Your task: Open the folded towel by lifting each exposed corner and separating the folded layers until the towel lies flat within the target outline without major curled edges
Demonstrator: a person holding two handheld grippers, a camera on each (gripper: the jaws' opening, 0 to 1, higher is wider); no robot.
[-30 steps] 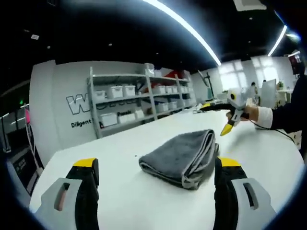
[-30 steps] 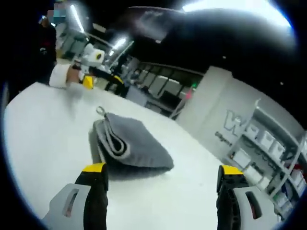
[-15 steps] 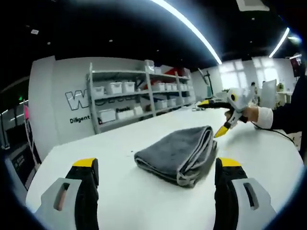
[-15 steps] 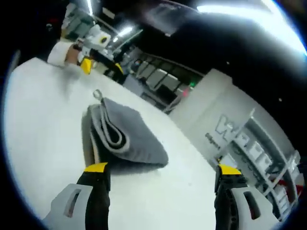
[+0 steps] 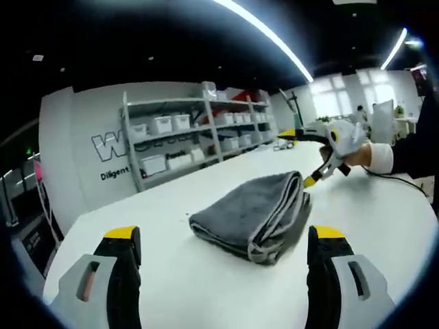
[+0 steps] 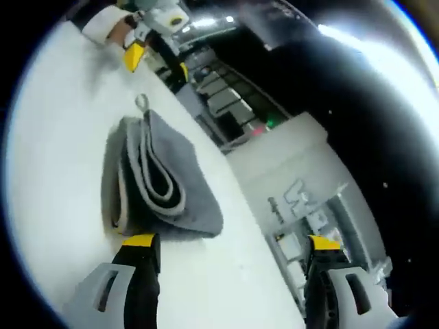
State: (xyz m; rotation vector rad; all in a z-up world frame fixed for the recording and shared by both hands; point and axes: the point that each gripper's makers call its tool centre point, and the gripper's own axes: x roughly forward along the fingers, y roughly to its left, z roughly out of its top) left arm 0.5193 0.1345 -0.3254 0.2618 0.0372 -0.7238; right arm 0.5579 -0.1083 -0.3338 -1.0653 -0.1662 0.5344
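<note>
A grey folded towel [image 5: 250,214] lies on the white table [image 5: 206,295], its stacked layer edges facing right in the left gripper view. My left gripper [image 5: 225,234] is open, just short of the towel's near end, holding nothing. Beyond the towel's far right corner, the right gripper [image 5: 302,157] hovers open in a hand with a white cuff. In the right gripper view the towel [image 6: 161,181] shows its rolled folds and a small hanging loop [image 6: 142,103]. My right gripper [image 6: 232,242] is open beside the towel. The left gripper [image 6: 158,62] hangs past the towel's far end.
Metal shelves with white bins [image 5: 178,147] stand behind the table against a lettered grey wall [image 5: 110,147]. A dark cable [image 5: 398,179] trails across the table at the right. The table's edge [image 5: 75,226] runs close on the left.
The right gripper view has rolled and come closer to the towel. The left gripper view has barely shifted. The towel lies as before, and both grippers stay open.
</note>
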